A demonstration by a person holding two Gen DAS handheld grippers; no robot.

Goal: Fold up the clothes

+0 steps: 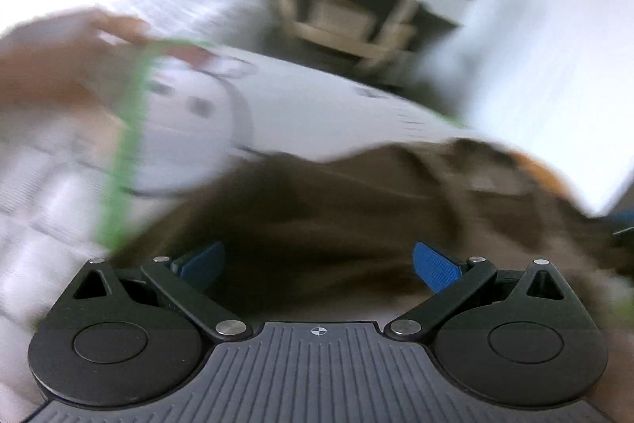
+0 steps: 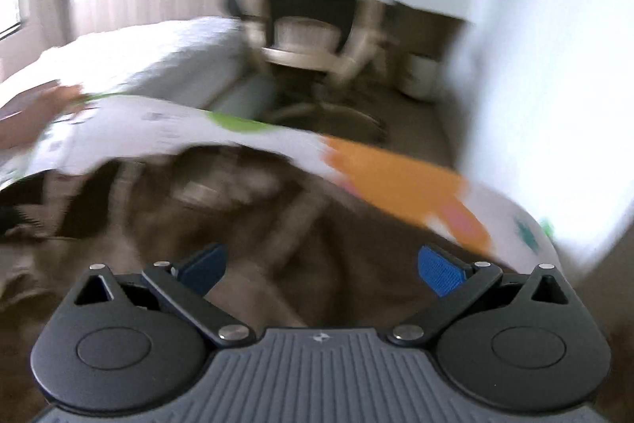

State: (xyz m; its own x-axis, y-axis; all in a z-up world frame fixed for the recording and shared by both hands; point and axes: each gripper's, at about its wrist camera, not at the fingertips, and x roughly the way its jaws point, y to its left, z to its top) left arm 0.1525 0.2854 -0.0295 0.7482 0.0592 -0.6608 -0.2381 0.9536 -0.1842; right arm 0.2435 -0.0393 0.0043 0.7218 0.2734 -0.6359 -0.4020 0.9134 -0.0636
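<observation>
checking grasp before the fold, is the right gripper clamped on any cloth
No, the right gripper is open, its blue pads spread wide with only the brown garment lying beyond them.

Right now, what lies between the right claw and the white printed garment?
In the right wrist view, only rumpled brown fabric lies between the open right claw and the white printed garment. Motion blur hides finer detail.

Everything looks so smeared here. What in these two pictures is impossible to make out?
- Left view: the print on the white cloth is smeared by motion blur.
- Left view: the hand is blurred; its grip cannot be told.
- Both views: the brown garment is blurred and partly under the white cloth, so its type is unclear.
- Right view: the chair is blurred.
- Both grippers stand open, holding nothing.
</observation>
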